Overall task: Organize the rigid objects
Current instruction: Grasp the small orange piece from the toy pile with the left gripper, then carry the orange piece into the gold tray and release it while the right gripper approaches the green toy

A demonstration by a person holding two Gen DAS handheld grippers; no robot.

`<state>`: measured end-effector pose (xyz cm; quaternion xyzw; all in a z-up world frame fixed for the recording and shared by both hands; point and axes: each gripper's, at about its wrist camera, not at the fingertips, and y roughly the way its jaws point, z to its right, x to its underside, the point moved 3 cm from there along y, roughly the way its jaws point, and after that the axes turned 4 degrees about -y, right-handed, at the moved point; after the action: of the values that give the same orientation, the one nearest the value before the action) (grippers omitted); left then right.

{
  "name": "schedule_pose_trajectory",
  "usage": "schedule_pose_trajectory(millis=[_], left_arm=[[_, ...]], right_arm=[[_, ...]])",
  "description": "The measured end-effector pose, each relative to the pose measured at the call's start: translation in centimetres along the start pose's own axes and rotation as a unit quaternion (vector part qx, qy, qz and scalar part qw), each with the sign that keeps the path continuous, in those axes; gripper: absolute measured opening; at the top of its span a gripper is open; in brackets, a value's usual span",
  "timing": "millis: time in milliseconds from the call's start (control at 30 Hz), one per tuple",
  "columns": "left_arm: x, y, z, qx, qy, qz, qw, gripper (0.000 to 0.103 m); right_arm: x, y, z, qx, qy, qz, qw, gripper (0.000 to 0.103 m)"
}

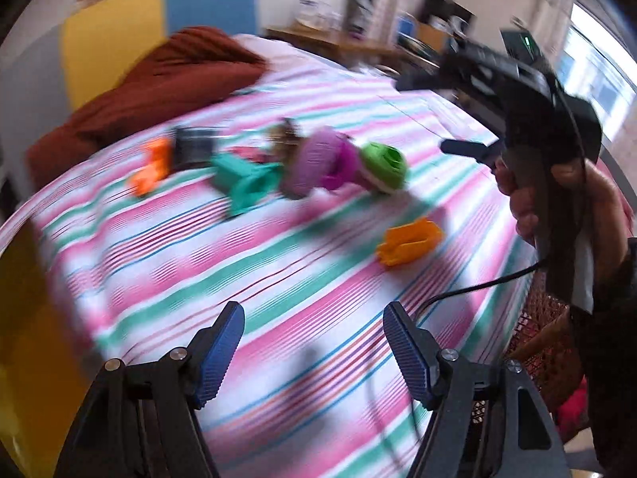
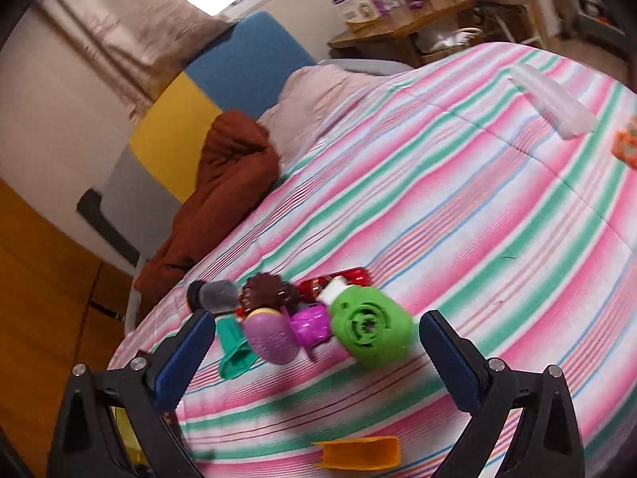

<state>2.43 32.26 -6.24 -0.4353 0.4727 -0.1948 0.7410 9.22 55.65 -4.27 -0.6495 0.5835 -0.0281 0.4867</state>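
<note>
Small plastic toys (image 2: 318, 318) sit bunched together on a striped bedspread (image 2: 477, 207), seemingly gathered as one pile; an orange piece (image 2: 358, 453) lies apart, nearer; the right gripper (image 2: 310, 352) hangs spread and empty facing the pile; the left gripper (image 1: 310, 352), spread, holds nothing.

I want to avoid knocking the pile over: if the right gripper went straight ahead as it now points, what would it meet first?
Probably the green round piece or the purple egg-shaped toy in the cluster, which sit between the open right gripper fingers' line; depth is unclear.
</note>
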Motion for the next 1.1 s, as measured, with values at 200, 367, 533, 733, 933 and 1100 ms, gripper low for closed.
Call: schedule_pose_trajectory(millis=[200, 367, 533, 733, 933, 1100], left_arm=[[-2.4, 4.9, 4.5, 0.045, 0.104, -0.020, 0.9934, 0.069], [-3.5, 8.0, 6.6, 0.066, 0.148, -0.047, 0.9856, 0.066], [-4.0, 9.8, 8.6, 0.088, 0.179, -0.064, 0.9777, 0.054], [-3.9, 10.3, 7.9, 0.088, 0.155, -0.056, 0.9824, 0.026], [-1.0, 7.3, 3.8, 0.046, 0.059, -0.029, 0.9968, 0.026], [2.9, 3.8, 1.1, 0.002, 0.015, 0.001, 0.9999, 0.026]], right_arm=[[-0.6, -0.5, 1.7, 0.019, 0.031, 0.019, 0.999, 0.103], [-0.7, -0.1, 2.5, 0.038, 0.042, 0.003, 0.998, 0.103], [-0.5, 0.5, 3.1, 0.051, 0.044, -0.014, 0.998, 0.103], [-0.2, 1.5, 3.2, 0.050, 0.042, -0.035, 0.997, 0.103], [0.3, 2.4, 1.9, 0.069, -0.002, -0.048, 0.996, 0.078], [0.9, 3.3, 1.1, 0.088, -0.035, -0.067, 0.993, 0.077]])
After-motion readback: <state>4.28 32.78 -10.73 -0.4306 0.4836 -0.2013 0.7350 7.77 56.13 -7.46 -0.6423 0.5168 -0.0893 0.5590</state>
